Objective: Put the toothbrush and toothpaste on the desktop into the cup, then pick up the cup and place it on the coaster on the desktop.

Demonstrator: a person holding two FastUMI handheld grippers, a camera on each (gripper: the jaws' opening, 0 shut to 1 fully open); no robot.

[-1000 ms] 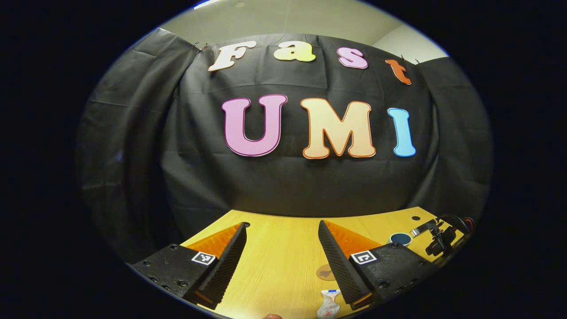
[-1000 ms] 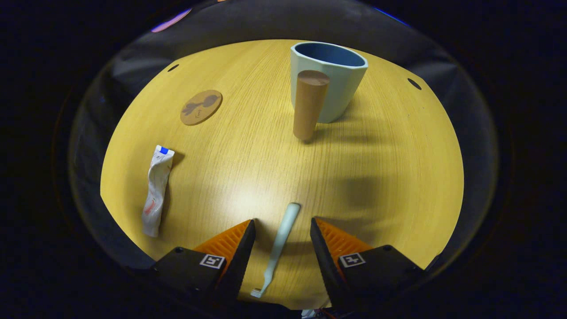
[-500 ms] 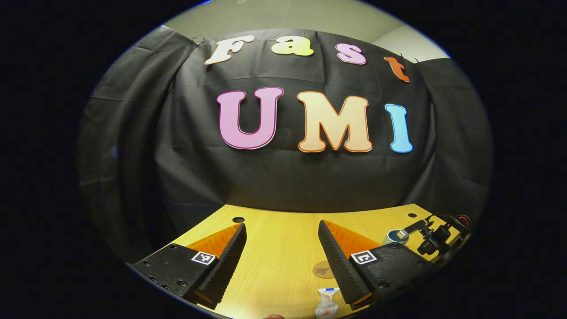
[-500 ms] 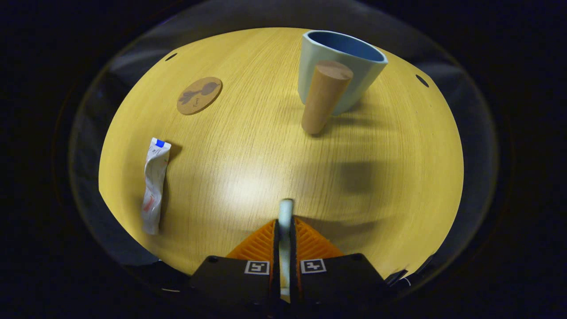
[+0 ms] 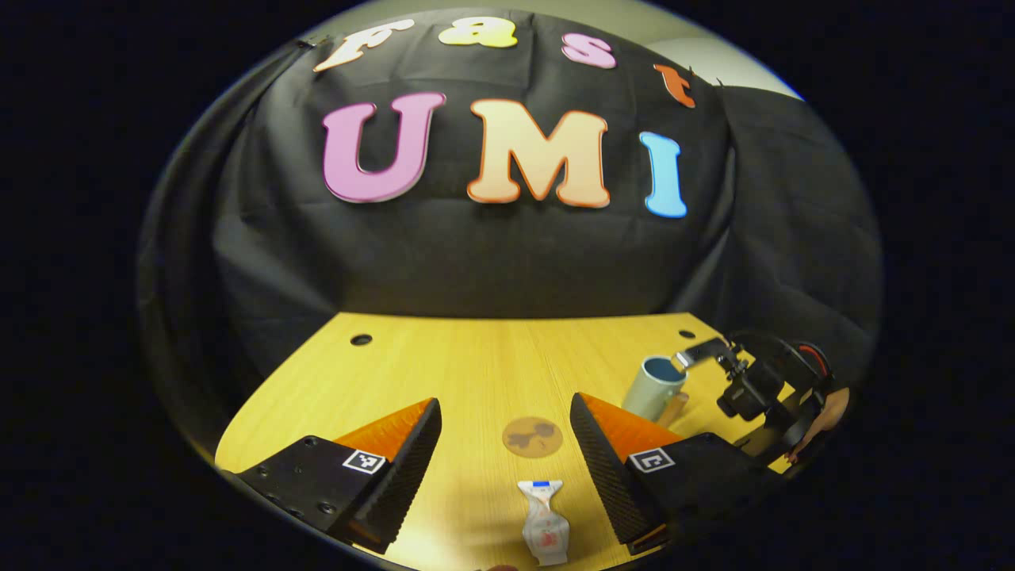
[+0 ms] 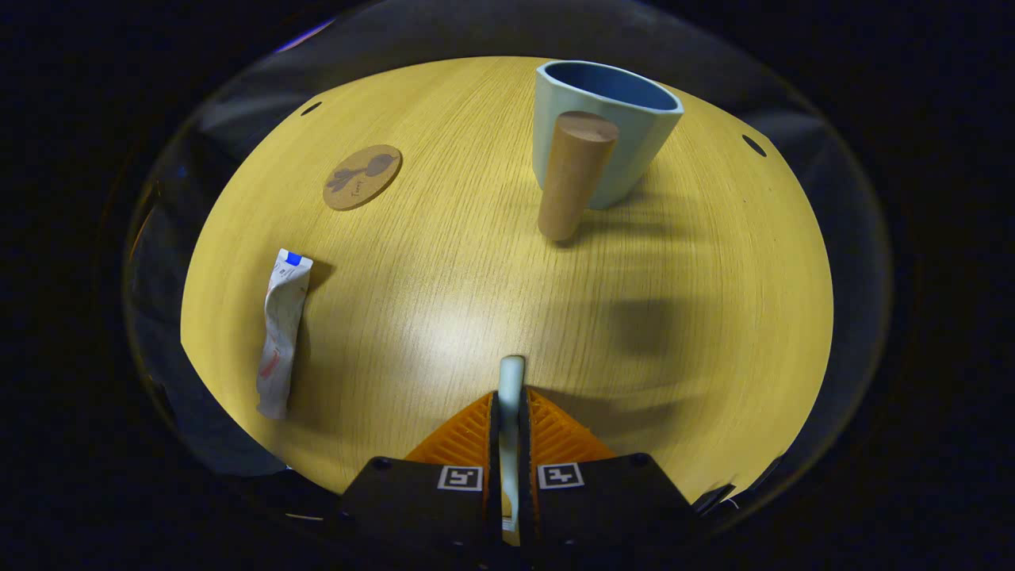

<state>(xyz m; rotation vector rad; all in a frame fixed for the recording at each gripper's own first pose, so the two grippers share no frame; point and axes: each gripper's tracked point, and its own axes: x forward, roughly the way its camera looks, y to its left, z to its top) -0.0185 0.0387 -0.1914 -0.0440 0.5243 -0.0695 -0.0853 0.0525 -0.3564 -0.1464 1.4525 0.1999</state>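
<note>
The right gripper [image 6: 508,412], fingers clamped on the toothbrush [image 6: 511,381] whose shaft runs straight ahead, faces the cup [image 6: 604,131] beyond, while the left gripper [image 5: 506,444] hangs wide over the toothpaste [image 5: 543,530].

Dim booth, one overhead light, strong fisheye bending

In the right gripper view a pale glare patch sits mid-way on the yellow wood-grain worktop [image 6: 444,333], and the light-blue faceted cup [image 6: 607,131] throws soft, smeared shadows to its right. The worktop's edges curve and darken. The left gripper view is sharp, the black cloth wall dull.
</note>
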